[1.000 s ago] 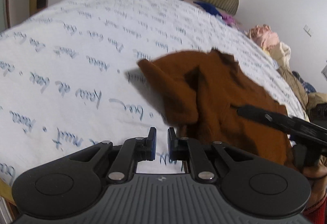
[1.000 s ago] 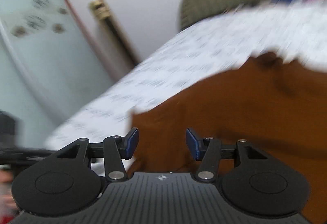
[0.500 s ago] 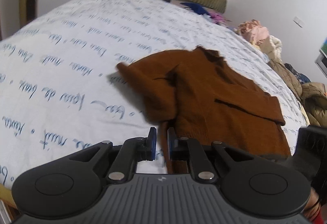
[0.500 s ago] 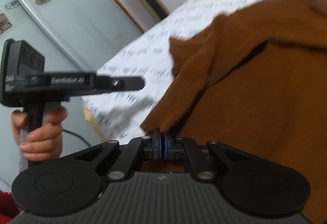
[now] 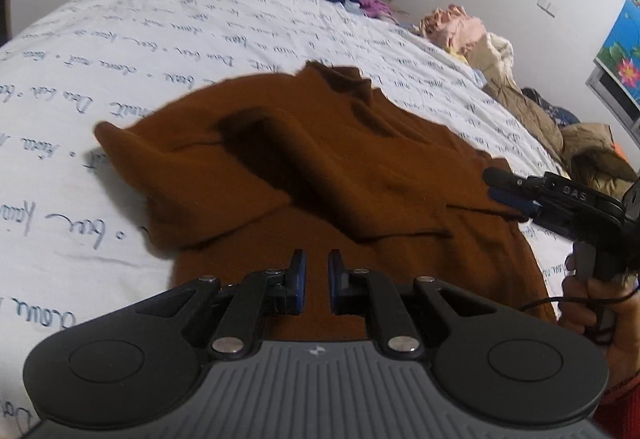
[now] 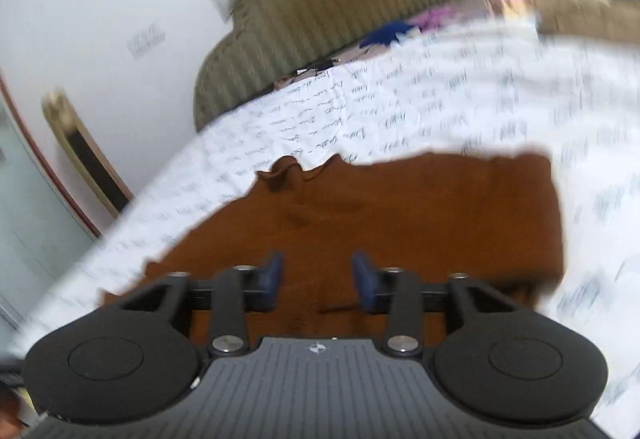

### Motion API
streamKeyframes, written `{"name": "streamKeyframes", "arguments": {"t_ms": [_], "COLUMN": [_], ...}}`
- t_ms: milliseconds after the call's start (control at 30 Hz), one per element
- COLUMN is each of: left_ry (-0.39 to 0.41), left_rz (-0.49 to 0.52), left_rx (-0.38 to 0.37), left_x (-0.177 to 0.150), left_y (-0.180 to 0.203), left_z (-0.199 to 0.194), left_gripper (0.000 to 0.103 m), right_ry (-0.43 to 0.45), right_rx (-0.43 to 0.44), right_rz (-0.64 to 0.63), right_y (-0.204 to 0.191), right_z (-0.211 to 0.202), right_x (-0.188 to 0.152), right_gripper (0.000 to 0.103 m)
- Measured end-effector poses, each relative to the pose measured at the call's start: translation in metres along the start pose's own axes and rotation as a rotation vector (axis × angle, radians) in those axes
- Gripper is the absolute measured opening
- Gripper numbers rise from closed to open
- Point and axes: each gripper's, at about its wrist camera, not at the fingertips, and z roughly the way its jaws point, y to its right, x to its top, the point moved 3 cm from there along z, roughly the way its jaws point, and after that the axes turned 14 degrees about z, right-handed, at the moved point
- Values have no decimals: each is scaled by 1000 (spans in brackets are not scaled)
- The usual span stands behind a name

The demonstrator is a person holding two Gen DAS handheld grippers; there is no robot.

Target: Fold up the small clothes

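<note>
Right gripper, jaws opening and empty, and left gripper, jaws nearly together, are hovering over the sweater; its bunched sleeve risks folding crooked near the bed edge.

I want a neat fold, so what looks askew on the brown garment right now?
The brown sweater is not flat on the bedsheet: one sleeve lies bunched and crooked across its left side, poking past the body, and the collar is rumpled.

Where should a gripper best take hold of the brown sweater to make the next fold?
Probably the bottom hem of the brown sweater, coming from the near side. Both sleeves already lie folded over the body, and the hem lies just under the left gripper.
</note>
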Motion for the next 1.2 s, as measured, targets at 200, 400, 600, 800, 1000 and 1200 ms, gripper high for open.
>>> {"name": "streamKeyframes", "arguments": {"t_ms": [200,400,600,800,1000,1200], "left_ry": [-8,-14,-27,1,17,21], "left_rz": [4,-18,-31,13,100,81], "left_rx": [1,-8,-4,42,86,173], "left_x": [-4,-5,-8,-9,-4,9], "left_y": [2,3,4,6,15,0], "left_z": [2,8,15,15,23,37], "left_gripper": [11,11,11,11,11,11], "right_ry": [-191,-99,69,-21,-98,-79], "right_rx": [128,103,110,123,236,310], "right_rz": [389,475,562,534,377,184], "right_y": [38,13,9,13,-54,-134], "right_z": [21,45,58,61,65,72], "right_x": [-42,-64,-76,-70,-21,38], "right_gripper": [44,55,60,15,15,15]}}
